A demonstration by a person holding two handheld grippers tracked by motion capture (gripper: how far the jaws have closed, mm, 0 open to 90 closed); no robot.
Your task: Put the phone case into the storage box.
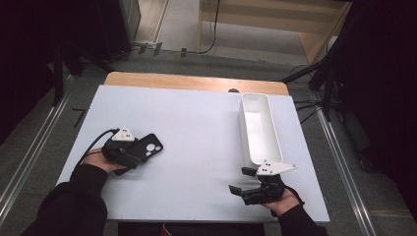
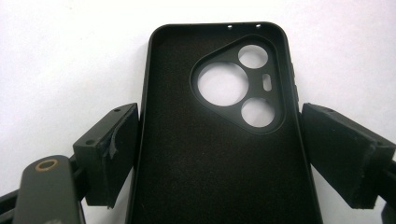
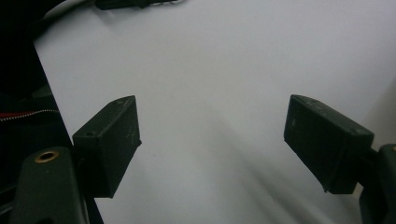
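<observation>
Two grippers work over a white table (image 1: 196, 147). The left gripper (image 1: 132, 156) sits at the table's left side, held by the person's left hand (image 1: 98, 160), with a cable looping off its rear. Its jaws lie on either side of a black phone case (image 1: 149, 146), which rests flat on the table with its open inner side up. In the left gripper view, the phone case (image 2: 219, 149) runs up between the two pads: the left pad (image 2: 112, 149) and the right pad (image 2: 336, 149) both press the case's long edges, so the grip is closed on the case across its width. The camera cutout faces the far end, away from the gripper body.

The right gripper (image 1: 246, 182) rests near the table's front right corner, beside the near end of a long white bin (image 1: 248, 105). In the right gripper view, its pads (image 3: 112, 144) stand spread wide with bare table between them, holding nothing.
</observation>
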